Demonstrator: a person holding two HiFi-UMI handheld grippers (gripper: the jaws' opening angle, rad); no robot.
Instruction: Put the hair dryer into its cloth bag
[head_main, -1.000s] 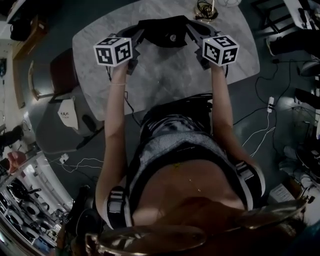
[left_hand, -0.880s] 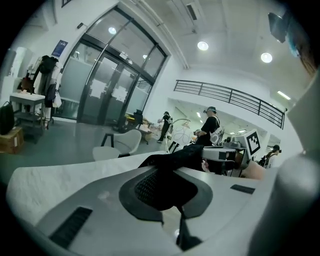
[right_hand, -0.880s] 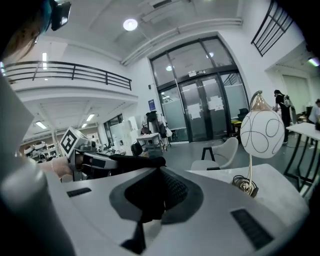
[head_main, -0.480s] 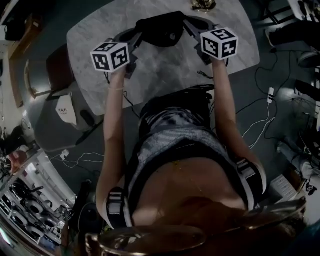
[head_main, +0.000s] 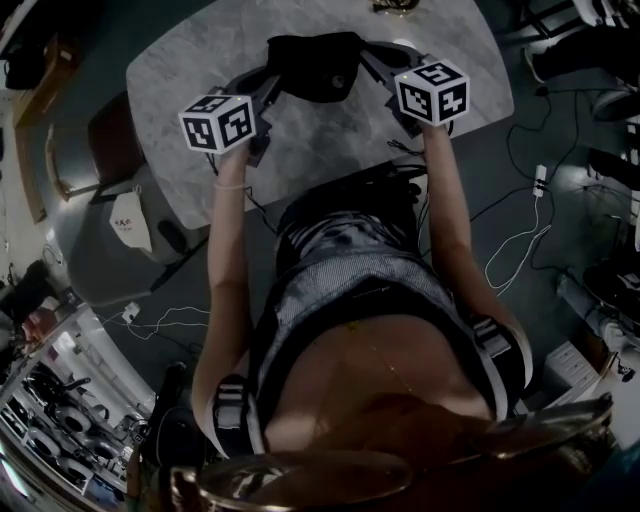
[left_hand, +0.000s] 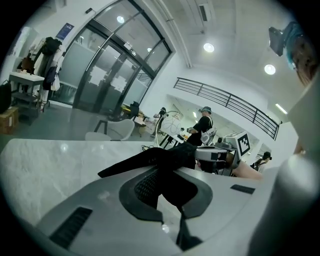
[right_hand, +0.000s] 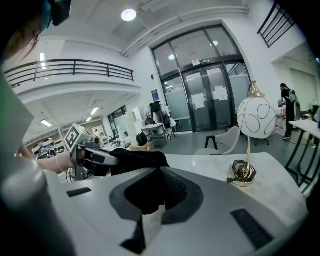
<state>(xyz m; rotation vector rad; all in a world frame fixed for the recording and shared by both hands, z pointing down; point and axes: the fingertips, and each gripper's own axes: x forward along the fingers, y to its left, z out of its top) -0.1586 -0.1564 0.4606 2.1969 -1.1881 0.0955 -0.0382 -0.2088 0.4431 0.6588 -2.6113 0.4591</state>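
Black cloth bag (head_main: 312, 62) hangs stretched between the two grippers over the marble counter (head_main: 330, 150); the left gripper (left_hand: 169, 196) has its fingers closed tight on one edge of the cloth; the right gripper (right_hand: 152, 202) pinches the opposite edge the same way; the bag's long axis runs side to side, gripper to gripper; since a second ago both grippers have carried it slightly across the counter, grips unchanged.
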